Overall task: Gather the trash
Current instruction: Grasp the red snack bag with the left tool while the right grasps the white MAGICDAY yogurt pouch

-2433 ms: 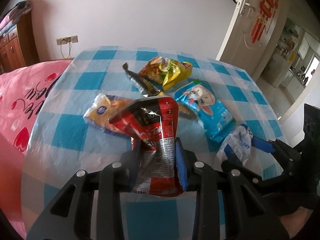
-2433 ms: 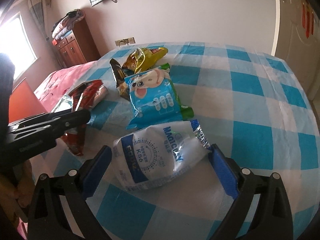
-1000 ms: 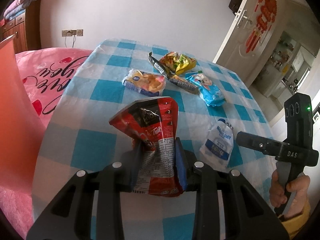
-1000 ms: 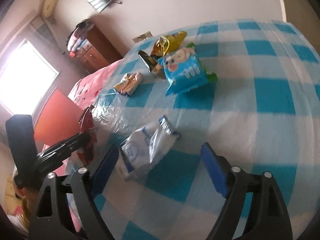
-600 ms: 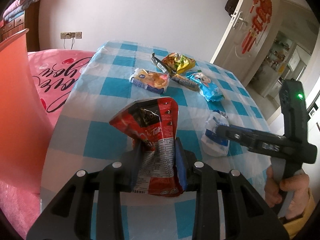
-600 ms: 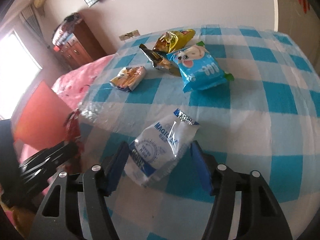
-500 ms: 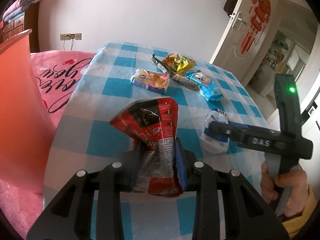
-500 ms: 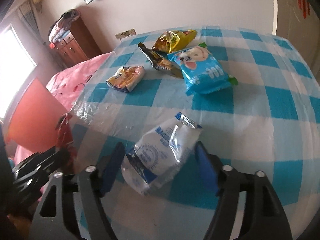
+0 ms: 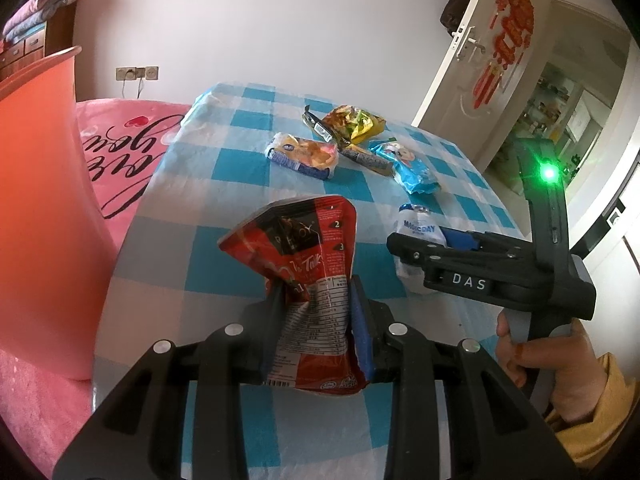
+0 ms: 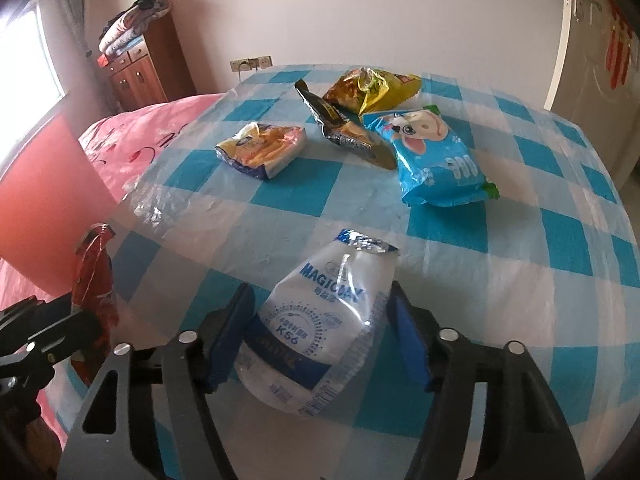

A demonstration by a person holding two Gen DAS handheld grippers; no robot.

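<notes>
Clamping a crumpled red and black foil snack packet [image 9: 304,276], the left hand-held gripper [image 9: 316,320] held it upright above the near edge of the counter [image 9: 224,168], which carried a blue and white checked plastic cloth. Both fingers pressed the packet's lower half, where a white nutrition panel showed.

The right hand-held gripper [image 10: 320,332] sat to the right of the red packet, its blue-padded fingers [image 10: 230,340] on either side of a white and blue plastic pouch printed "MAGICDAY" [image 10: 328,320]. The pads lay against the pouch's flanks; whether they gripped it or only framed it could not be determined. The pouch's torn silver end pointed away from the gripper.

Beyond the white pouch lay four more wrappers:
- a light-blue packet with a cartoon puppy [image 10: 432,156], farther on and to the right;
- a dark, narrow foil wrapper [image 10: 340,128], touching the puppy packet's left edge;
- a yellow crinkled snack bag [image 10: 372,88], farthest back;
- a yellow and blue flat wrapper [image 10: 260,150], well apart to the left.

An orange-red plastic bin [image 9: 36,208] stood left of the counter.
</notes>
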